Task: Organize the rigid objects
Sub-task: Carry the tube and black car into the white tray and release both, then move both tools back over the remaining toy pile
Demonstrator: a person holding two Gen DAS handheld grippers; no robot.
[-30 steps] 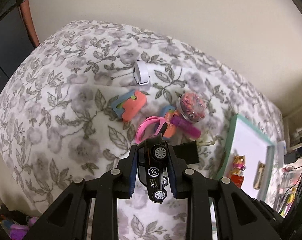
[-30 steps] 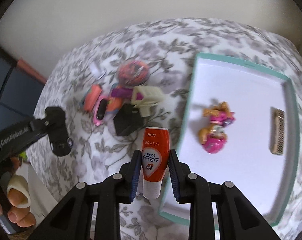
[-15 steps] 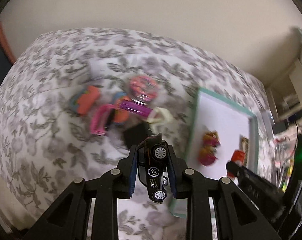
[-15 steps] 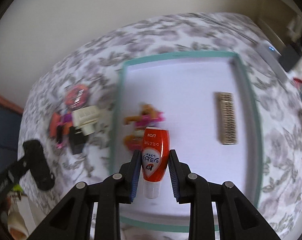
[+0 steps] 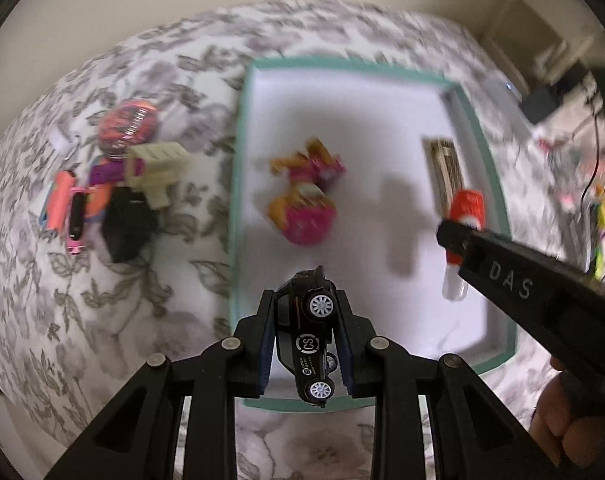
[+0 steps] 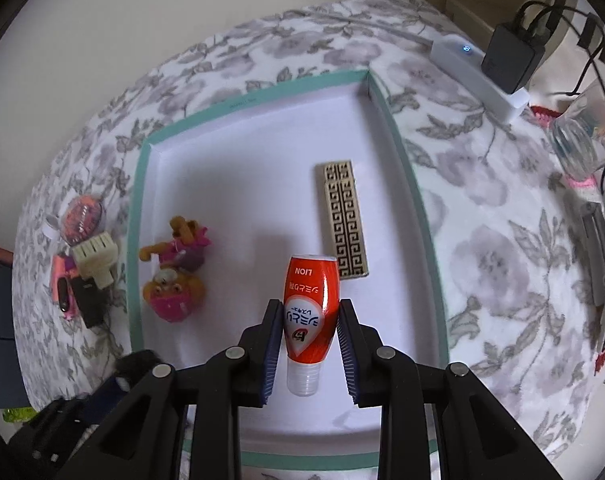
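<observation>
Holding, left claw (image 5: pixel 305 334): clamped on a black toy car (image 5: pixel 308 336), above the teal-rimmed tray's (image 6: pixel 136 216) near edge.
Holding, right claw (image 6: pixel 309 346): clamped on a red LION tube (image 6: pixel 310 312), cap toward the camera, over the tray.
In tray: pink-and-orange toy figure (image 6: pixel 174 272), patterned gold bar (image 6: pixel 344 220).
Left of tray: cluster of small toys (image 5: pixel 114 184) on the floral bedspread (image 6: pixel 482 240).
</observation>
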